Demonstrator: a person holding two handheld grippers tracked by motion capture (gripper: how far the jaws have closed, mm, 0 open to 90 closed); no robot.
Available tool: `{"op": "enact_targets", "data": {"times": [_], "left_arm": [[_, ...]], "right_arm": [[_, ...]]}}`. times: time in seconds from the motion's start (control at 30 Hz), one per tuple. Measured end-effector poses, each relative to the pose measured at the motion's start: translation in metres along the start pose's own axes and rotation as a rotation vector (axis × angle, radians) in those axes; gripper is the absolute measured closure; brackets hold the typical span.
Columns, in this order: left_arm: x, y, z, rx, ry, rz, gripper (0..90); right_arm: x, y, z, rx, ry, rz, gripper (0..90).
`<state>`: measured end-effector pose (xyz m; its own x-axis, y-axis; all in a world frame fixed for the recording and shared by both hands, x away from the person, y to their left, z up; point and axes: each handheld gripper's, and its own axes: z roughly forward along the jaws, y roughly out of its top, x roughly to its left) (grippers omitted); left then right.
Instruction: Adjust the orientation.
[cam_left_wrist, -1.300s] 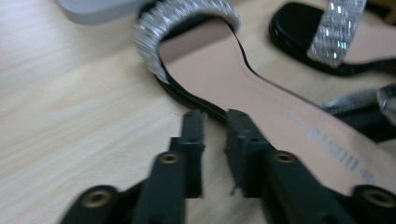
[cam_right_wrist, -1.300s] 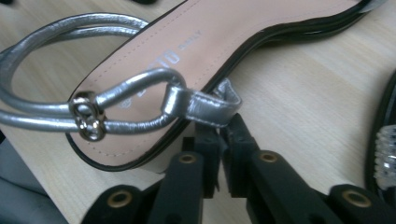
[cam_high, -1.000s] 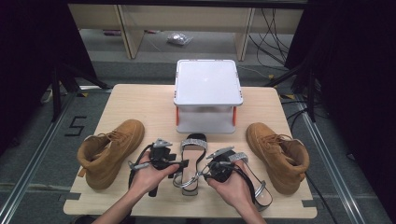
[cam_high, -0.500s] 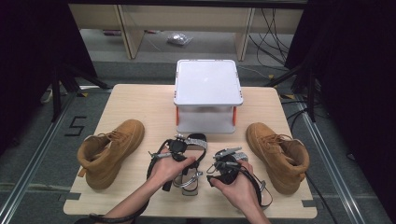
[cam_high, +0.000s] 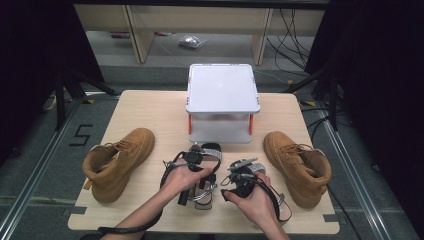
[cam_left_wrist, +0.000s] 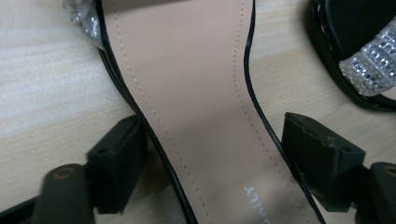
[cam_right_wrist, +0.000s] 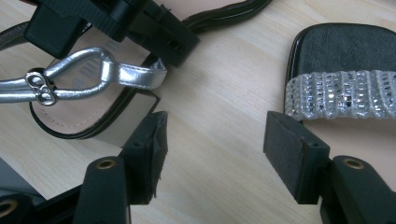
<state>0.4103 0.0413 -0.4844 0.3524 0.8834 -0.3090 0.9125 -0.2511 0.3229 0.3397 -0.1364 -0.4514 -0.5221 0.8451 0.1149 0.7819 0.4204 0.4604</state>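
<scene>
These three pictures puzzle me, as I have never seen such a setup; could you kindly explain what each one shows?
A person at a wooden table holds a hand-held two-jaw gripper in each hand. The high view looks down from above; the other two come from cameras riding on the grippers, whose black jaws rise from the bottom edge.

On the table stand a white lidded box, a tan boot at each side, and two black sandals in the middle.

The left gripper straddles one sandal's beige insole, jaws open either side, not pressing. The right gripper has just been opening over bare wood, beside the other sandal's sparkly strap. Nothing is held.
</scene>
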Motion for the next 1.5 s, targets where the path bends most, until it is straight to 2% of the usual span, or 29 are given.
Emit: {"op": "enact_targets", "data": {"times": [0.13, 0.17, 0.23, 0.3, 0.4, 0.43, 0.47, 0.5, 0.53, 0.57, 0.6, 0.7, 0.77, 0.8, 0.93, 1.1, 1.13, 1.17, 1.23, 1.27, 1.3, 1.37, 1.4, 1.43, 1.47, 1.5], "left_arm": [[0.001, 0.003, -0.001, 0.024, -0.005, 0.011, 24.2], [0.001, 0.003, -0.001, 0.038, -0.019, -0.029, 25.9], [0.001, 0.004, -0.003, 0.057, -0.026, -0.045, 31.4], [0.005, 0.006, -0.007, 0.084, -0.01, -0.013, 34.2], [0.01, 0.006, -0.013, 0.097, 0.021, 0.051, 39.3], [0.01, 0.006, -0.013, 0.097, 0.021, 0.051, 39.5], [0.01, 0.006, -0.012, 0.095, 0.034, 0.081, 39.1], [0.01, 0.006, -0.012, 0.095, 0.034, 0.081, 38.2], [0.007, 0.005, -0.012, 0.098, 0.063, 0.159, 37.0], [0.006, 0.005, -0.012, 0.099, 0.069, 0.186, 36.0], [0.006, 0.005, -0.012, 0.099, 0.069, 0.186, 34.6], [0.005, 0.005, -0.01, 0.107, 0.087, 0.237, 32.4], [0.004, 0.005, -0.007, 0.104, 0.086, 0.222, 31.8], [0.004, 0.006, -0.006, 0.109, 0.091, 0.236, 32.2], [0.004, 0.007, -0.002, 0.125, 0.11, 0.219, 34.9], [0.006, 0.008, -0.003, 0.135, 0.118, 0.225, 37.8], [0.008, 0.007, -0.005, 0.117, 0.123, 0.23, 38.7], [0.008, 0.007, -0.005, 0.117, 0.123, 0.23, 39.6], [0.011, 0.006, -0.006, 0.098, 0.133, 0.238, 40.4], [0.013, 0.006, -0.008, 0.076, 0.138, 0.235, 42.3], [0.013, 0.006, -0.008, 0.076, 0.138, 0.235, 42.5], [0.014, 0.006, -0.008, 0.07, 0.142, 0.24, 42.5], [0.014, 0.005, -0.008, 0.049, 0.14, 0.235, 42.7], [0.014, 0.005, -0.008, 0.049, 0.14, 0.235, 42.7], [0.016, 0.005, -0.008, 0.038, 0.138, 0.254, 42.7], [0.016, 0.004, -0.008, 0.029, 0.137, 0.242, 42.7]], "right_arm": [[0.0, 0.0, 0.0, 0.001, 0.001, -0.001, 40.6], [0.0, -0.001, -0.001, -0.003, 0.01, -0.003, 40.6], [0.0, -0.001, -0.001, -0.005, 0.007, 0.002, 40.7], [-0.001, -0.001, -0.002, -0.001, 0.008, -0.005, 40.7], [-0.002, -0.002, -0.001, -0.009, 0.019, -0.009, 40.9], [-0.002, -0.002, -0.001, -0.009, 0.019, -0.009, 40.9], [-0.002, -0.002, -0.001, -0.01, 0.017, -0.001, 41.0], [-0.002, -0.002, -0.001, -0.003, 0.019, 0.007, 41.0], [-0.003, -0.002, 0.0, -0.011, 0.021, -0.002, 41.0], [-0.002, -0.002, -0.001, -0.003, 0.02, 0.008, 41.0], [-0.002, -0.002, -0.001, -0.003, 0.02, 0.008, 41.0], [-0.002, -0.003, -0.001, 0.004, 0.019, 0.002, 41.0], [-0.003, -0.003, -0.001, 0.007, 0.021, -0.005, 41.1], [-0.003, -0.003, 0.0, 0.003, 0.023, -0.016, 41.0], [-0.002, -0.003, 0.0, 0.013, 0.026, -0.002, 41.0], [-0.003, -0.003, -0.001, 0.01, 0.025, 0.0, 41.4], [-0.006, -0.004, 0.0, -0.011, 0.019, -0.033, 41.6], [-0.006, -0.004, 0.0, -0.011, 0.019, -0.033, 41.6], [-0.006, -0.005, -0.002, -0.007, 0.02, -0.015, 41.8], [-0.009, -0.006, -0.002, -0.014, 0.014, -0.025, 42.2], [-0.008, -0.006, -0.004, -0.016, 0.015, -0.009, 42.3], [-0.01, -0.007, -0.004, -0.026, 0.016, -0.027, 42.4], [-0.01, -0.007, -0.006, -0.018, 0.015, -0.002, 42.5], [-0.01, -0.007, -0.006, -0.018, 0.015, -0.002, 42.5], [-0.011, -0.007, -0.007, -0.018, 0.016, 0.019, 42.5], [-0.012, -0.008, -0.007, -0.021, 0.007, 0.007, 42.5]]}}
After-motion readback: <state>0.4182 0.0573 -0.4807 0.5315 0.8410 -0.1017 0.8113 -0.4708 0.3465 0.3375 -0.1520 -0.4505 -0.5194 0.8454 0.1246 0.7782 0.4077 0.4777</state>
